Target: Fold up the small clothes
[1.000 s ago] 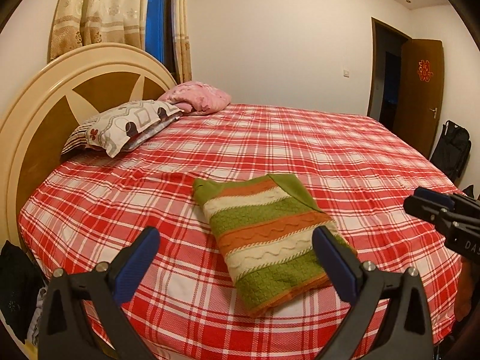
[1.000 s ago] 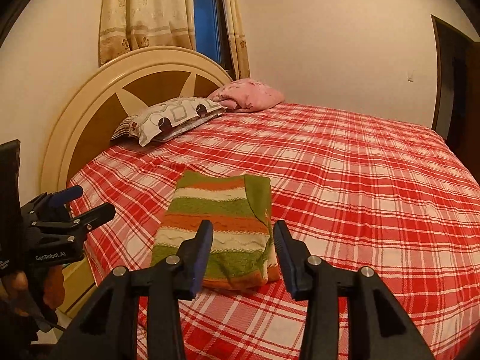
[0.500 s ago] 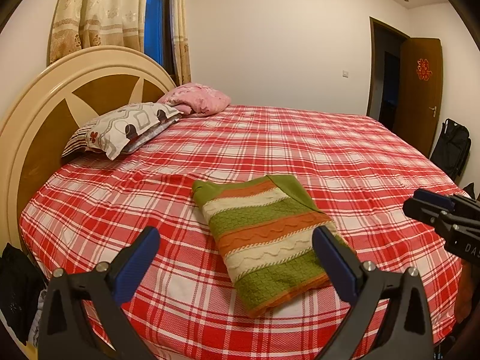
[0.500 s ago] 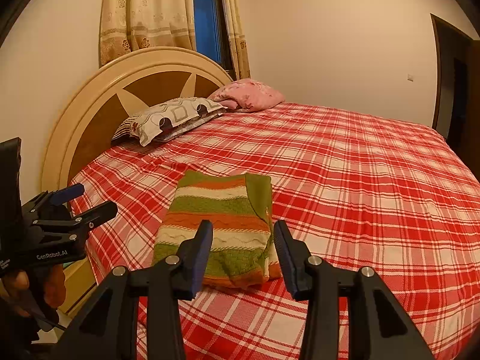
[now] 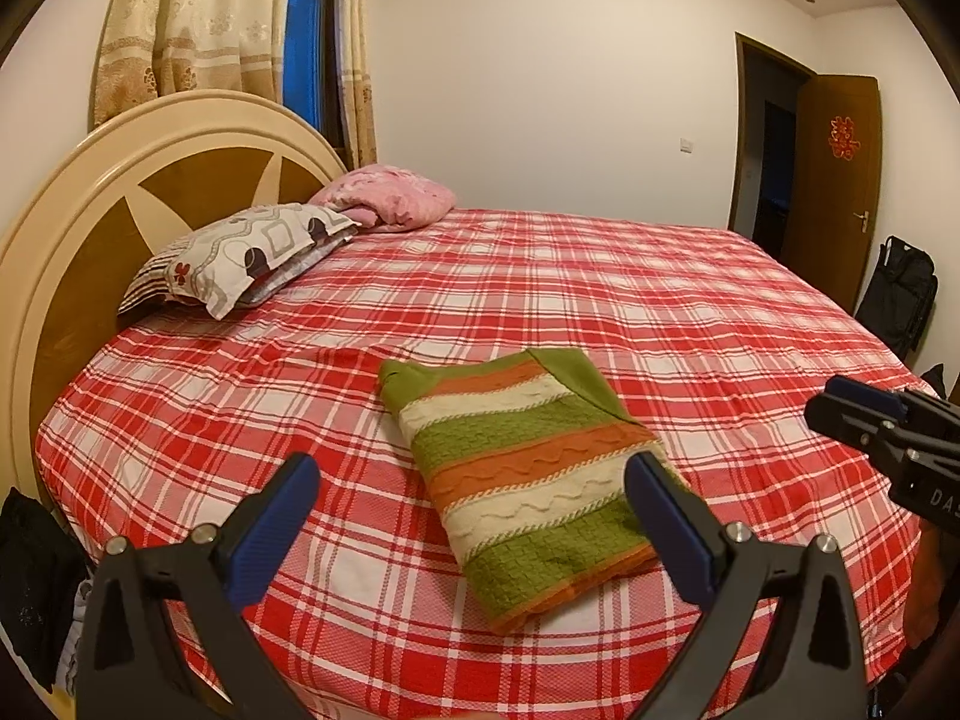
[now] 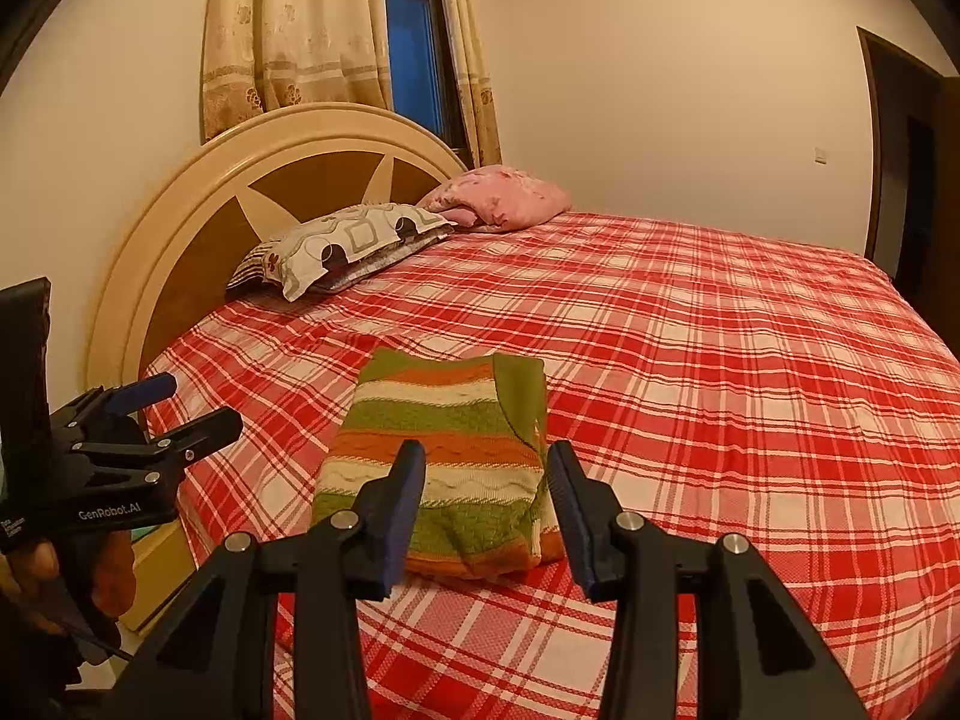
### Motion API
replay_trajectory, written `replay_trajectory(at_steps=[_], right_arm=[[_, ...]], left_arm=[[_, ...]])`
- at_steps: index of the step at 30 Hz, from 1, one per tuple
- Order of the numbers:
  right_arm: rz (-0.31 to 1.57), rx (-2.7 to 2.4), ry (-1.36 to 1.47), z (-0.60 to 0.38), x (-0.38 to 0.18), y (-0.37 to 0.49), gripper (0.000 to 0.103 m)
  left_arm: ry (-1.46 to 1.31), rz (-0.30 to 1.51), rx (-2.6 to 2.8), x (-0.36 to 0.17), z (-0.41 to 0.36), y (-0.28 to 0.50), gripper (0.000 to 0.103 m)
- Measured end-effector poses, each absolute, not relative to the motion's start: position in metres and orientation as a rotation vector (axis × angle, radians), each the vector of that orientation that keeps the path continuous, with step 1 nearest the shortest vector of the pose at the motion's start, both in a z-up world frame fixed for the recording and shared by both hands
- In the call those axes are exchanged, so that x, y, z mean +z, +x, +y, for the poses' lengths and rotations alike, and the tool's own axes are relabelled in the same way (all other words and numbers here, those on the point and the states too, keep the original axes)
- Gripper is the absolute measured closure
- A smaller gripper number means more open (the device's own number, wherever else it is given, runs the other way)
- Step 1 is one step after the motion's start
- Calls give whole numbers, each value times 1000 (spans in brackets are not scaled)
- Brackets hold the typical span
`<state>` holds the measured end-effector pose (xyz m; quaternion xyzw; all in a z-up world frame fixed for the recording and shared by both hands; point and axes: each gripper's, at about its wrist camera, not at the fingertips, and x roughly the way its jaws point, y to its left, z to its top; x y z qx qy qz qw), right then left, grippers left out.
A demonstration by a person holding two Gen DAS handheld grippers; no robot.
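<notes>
Left wrist view: left gripper [image 5: 471,489] fingers spread wide, nothing between them, above the near edge of the bed [image 5: 690,312]; folded striped sweater [image 5: 522,474] lies flat near that edge, right gripper [image 5: 864,414] pokes in at right, apart from it. Right wrist view: right gripper [image 6: 486,474] fingers part-spread, pinching nothing, above the sweater [image 6: 444,450]; left gripper [image 6: 180,414] at left off the bed's side, jaws apart, held by a hand [image 6: 36,576]; pillow [image 6: 342,246] by the headboard [image 6: 240,192].
</notes>
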<state>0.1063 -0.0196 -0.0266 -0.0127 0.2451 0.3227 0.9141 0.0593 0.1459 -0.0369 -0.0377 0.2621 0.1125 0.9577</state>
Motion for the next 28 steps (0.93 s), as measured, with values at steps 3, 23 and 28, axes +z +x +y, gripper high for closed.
replay_trajectory(at_steps=[3,23,28], right_arm=[[501,666,-26,-19,-26,105,59],[501,679,-31,-16,-25,100,59],[500,678,-30,-16,-25,100,59]], left_arm=[[-72,516,238,-34,144,57,0],[-74,523,257,-38,151,59,0],[-56,515,257,-37,148,59,0]])
